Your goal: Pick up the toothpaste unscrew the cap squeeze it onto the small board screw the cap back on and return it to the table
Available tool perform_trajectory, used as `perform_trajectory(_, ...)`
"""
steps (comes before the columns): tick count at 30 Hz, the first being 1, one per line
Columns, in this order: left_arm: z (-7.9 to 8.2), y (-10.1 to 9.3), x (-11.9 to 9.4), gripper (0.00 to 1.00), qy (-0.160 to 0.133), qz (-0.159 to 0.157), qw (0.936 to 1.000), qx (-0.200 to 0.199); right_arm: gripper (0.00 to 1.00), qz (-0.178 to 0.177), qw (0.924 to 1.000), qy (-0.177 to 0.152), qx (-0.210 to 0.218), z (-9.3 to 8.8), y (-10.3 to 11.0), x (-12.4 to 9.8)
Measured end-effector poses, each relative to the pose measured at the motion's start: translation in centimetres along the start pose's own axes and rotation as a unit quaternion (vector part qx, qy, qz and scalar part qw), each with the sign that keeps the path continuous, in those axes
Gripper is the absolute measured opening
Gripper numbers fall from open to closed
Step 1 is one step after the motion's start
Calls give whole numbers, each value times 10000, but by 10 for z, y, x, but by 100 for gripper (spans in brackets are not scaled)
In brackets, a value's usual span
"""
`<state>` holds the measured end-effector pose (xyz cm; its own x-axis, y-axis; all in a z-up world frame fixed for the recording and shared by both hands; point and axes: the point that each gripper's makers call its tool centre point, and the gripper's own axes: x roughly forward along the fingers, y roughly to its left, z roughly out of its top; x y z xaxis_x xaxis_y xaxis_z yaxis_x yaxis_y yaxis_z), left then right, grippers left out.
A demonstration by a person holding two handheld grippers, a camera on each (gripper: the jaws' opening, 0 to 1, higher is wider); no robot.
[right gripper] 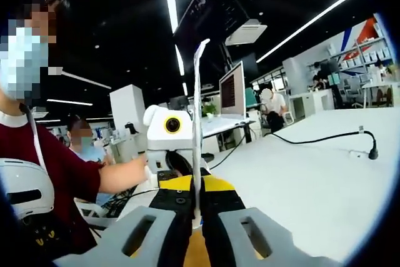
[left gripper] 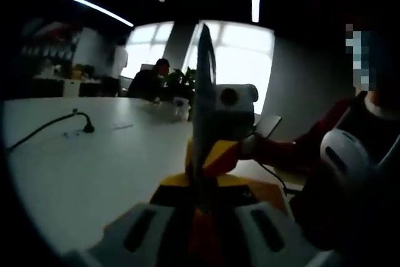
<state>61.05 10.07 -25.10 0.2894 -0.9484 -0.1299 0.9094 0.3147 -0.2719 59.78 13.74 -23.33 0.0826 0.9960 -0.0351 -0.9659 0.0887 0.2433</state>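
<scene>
Both grippers [left gripper: 203, 211] [right gripper: 197, 217] pinch one upright toothpaste tube [right gripper: 198, 129] above the white bench [right gripper: 312, 179]; judging by this, keep it steady and avoid squeezing.

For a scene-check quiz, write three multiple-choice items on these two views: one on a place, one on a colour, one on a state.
1. Where does the black cable lie?
A. on the white table
B. on the floor
C. over a chair

2. What colour is the sleeve of the person holding the grippers?
A. blue
B. green
C. dark red

3. How do the right gripper's jaws stand?
A. wide open, empty
B. shut on a thin strip
C. shut on a cup

Answers:
1 A: the black cable runs across the white table.
2 C: the sleeve is dark red.
3 B: the right gripper pinches a thin strip standing edge-on between its jaws.
</scene>
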Motion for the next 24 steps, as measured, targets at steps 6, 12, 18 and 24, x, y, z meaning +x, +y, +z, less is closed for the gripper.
perform_trajectory(6, -7, 12, 3, 10, 90, 90, 9999, -33, 0, -136, 9999, 58, -20, -7, -14, 3)
perform_trajectory(12, -17, 19, 6, 10, 132, 134, 9997, -122, 0, -172, 9997, 144, -25, -16, -23, 4)
perform_trajectory(18, -27, 23, 8, 10, 242, 213, 9994, -106, 0, -273, 9990, 318, -174, -25, -27, 6)
perform_trajectory(24, -32, 24, 10, 10, 299, 253, 9992, -108, 0, -289, 9986, 394, -219, -30, -29, 6)
